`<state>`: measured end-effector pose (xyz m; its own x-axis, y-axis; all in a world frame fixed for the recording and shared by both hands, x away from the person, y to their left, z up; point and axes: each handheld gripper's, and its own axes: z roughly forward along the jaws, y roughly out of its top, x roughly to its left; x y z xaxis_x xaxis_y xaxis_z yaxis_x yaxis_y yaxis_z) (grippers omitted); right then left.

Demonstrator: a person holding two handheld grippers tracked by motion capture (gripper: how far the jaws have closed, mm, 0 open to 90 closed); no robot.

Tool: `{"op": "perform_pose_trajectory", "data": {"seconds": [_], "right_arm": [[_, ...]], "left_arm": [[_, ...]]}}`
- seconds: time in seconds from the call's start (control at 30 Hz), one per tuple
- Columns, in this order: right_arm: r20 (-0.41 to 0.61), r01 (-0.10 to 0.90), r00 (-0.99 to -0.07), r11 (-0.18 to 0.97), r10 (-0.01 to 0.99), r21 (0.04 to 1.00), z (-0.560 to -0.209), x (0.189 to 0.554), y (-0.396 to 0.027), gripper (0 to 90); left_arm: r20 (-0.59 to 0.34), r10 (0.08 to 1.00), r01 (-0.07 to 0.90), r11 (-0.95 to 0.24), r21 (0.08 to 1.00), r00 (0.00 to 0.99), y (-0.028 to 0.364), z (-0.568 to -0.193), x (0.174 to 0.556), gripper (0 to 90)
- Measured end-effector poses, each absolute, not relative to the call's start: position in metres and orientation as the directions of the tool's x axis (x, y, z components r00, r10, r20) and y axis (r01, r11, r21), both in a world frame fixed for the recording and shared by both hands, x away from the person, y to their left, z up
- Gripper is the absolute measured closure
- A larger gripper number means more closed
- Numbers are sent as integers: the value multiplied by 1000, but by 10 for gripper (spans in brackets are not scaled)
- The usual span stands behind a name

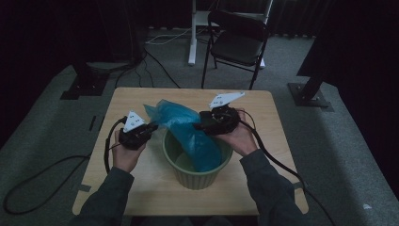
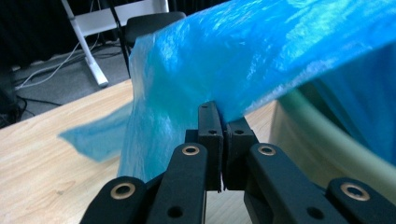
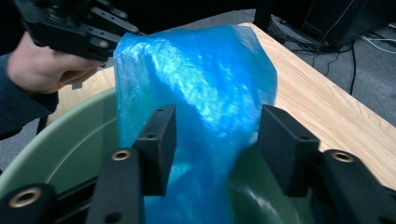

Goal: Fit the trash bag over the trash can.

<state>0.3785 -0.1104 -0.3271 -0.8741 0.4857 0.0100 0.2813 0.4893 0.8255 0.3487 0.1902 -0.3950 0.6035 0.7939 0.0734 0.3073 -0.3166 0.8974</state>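
High view: blue bag [image 1: 188,129] draped half inside green bucket [image 1: 195,165] on table [image 1: 141,188]; left gripper [image 1: 149,128] at bag's outer edge, right gripper [image 1: 203,123] above rim.
Left gripper view: jaws clenched on bag edge [image 2: 219,70], film rising straight ahead.
Right gripper view: jaws released, spread wide, bag [image 3: 201,93] loose between pads [image 3: 161,140]; left gripper [image 3: 119,32] beyond.
Judgement: lining just begun; mouth not yet spread over rim.

Dim room, black chair [image 1: 237,42], grey carpet [image 1: 42,136]

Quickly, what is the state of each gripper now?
Left gripper: closed on the blue plastic bag.
Right gripper: open, jaws on either side of the bag, not pressing it.
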Motion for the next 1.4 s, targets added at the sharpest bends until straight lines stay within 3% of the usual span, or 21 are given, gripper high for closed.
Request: {"op": "perform_pose_trajectory", "data": {"seconds": [0.33, 0.43, 0.53, 0.6, 0.63, 0.67, 0.73, 1.03, 1.4], "right_arm": [[1, 249, -890, 485, 456, 838, -317, 379, -97, 403], [-1, 247, -895, 498, 445, 832, -317, 379, -93, 429], [-21, 232, -908, 542, 419, 807, -319, 378, -89, 548], [-47, 225, -909, 582, 414, 781, -325, 378, -87, 755], [-47, 225, -909, 582, 414, 781, -325, 378, -87, 755], [-48, 229, -906, 582, 420, 780, -327, 378, -89, 854], [-59, 225, -903, 585, 426, 779, -328, 376, -92, 893], [-66, 222, -901, 585, 430, 780, -333, 366, -108, 898], [-70, 228, -900, 600, 431, 767, -350, 351, -122, 898]], "left_arm": [[125, 772, 253, -350, 902, 623, 178, -381, 339, 876], [141, 767, 240, -361, 901, 626, 175, -380, 337, 863], [150, 752, 226, -373, 900, 642, 172, -380, 334, 860], [147, 747, 223, -371, 901, 649, 170, -380, 333, 859], [147, 747, 223, -371, 901, 649, 170, -380, 333, 855], [150, 743, 217, -372, 902, 653, 170, -379, 332, 846], [147, 741, 212, -367, 906, 656, 171, -377, 331, 819], [125, 732, 199, -339, 919, 670, 186, -373, 325, 639], [94, 750, 199, -291, 936, 654, 203, -366, 323, 592]]}}
